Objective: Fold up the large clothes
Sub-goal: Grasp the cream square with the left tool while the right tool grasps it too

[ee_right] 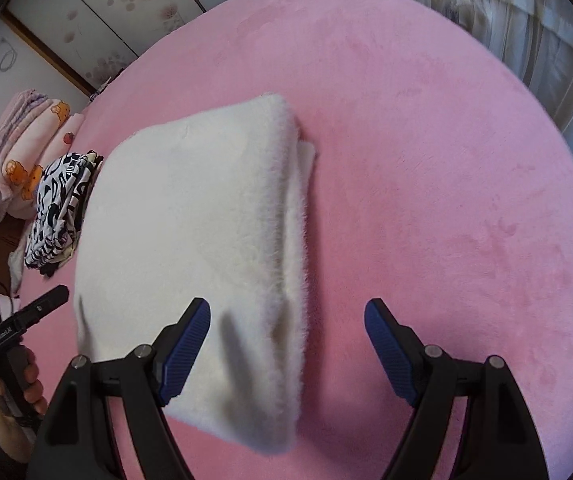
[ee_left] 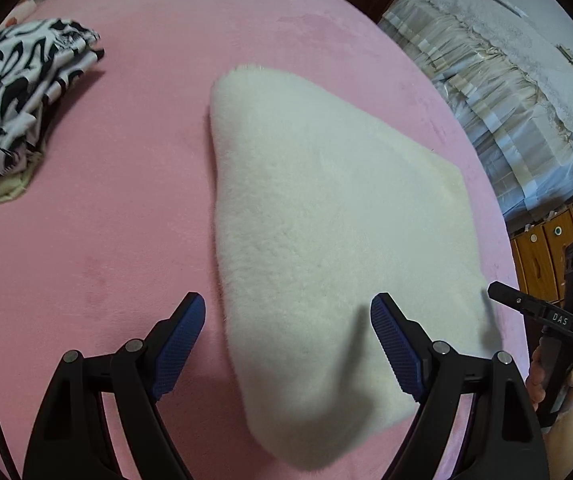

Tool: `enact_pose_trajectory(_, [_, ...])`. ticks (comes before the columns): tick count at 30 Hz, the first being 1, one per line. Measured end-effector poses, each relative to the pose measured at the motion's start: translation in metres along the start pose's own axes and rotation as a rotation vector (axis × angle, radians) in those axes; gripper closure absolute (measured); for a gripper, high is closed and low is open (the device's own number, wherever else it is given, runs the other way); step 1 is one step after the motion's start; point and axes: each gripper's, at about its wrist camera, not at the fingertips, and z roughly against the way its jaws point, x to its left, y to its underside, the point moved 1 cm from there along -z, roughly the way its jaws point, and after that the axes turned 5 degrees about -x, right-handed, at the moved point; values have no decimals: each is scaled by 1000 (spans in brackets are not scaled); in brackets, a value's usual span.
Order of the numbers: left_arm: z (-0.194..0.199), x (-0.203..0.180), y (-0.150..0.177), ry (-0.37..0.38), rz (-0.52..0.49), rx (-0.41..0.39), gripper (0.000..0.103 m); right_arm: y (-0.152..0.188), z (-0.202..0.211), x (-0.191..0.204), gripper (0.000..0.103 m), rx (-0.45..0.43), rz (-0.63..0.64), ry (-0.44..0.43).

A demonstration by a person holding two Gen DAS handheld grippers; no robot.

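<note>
A folded white fluffy garment (ee_left: 326, 240) lies on the pink bed cover (ee_left: 126, 220); it also shows in the right wrist view (ee_right: 198, 248). My left gripper (ee_left: 288, 340) is open, hovering above the garment's near left edge, empty. My right gripper (ee_right: 286, 344) is open above the garment's near right edge, empty. The right gripper shows at the right edge of the left wrist view (ee_left: 566, 320); the left gripper shows at the left edge of the right wrist view (ee_right: 14, 328).
A folded black-and-white patterned pile (ee_left: 18, 108) lies on the bed to the left, also in the right wrist view (ee_right: 62, 208). Folded pink bedding (ee_right: 22, 148) lies beyond it. A bed with a pale frilled cover (ee_left: 506, 100) and a wooden cabinet (ee_left: 546, 256) stand right.
</note>
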Motion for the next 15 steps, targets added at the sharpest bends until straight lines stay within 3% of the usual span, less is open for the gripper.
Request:
enact_pose_trajectory(3, [-15, 3, 0, 30, 20, 19, 19, -4, -12, -5, 23, 26, -16, -43])
enact_pose_trajectory(7, [-32, 9, -2, 79, 66, 36, 10, -10, -30, -11, 23, 49, -33, -114])
enact_pose_trajectory(15, [-57, 26, 0, 203, 144, 79, 3, -19, -87, -18, 23, 127, -161, -381])
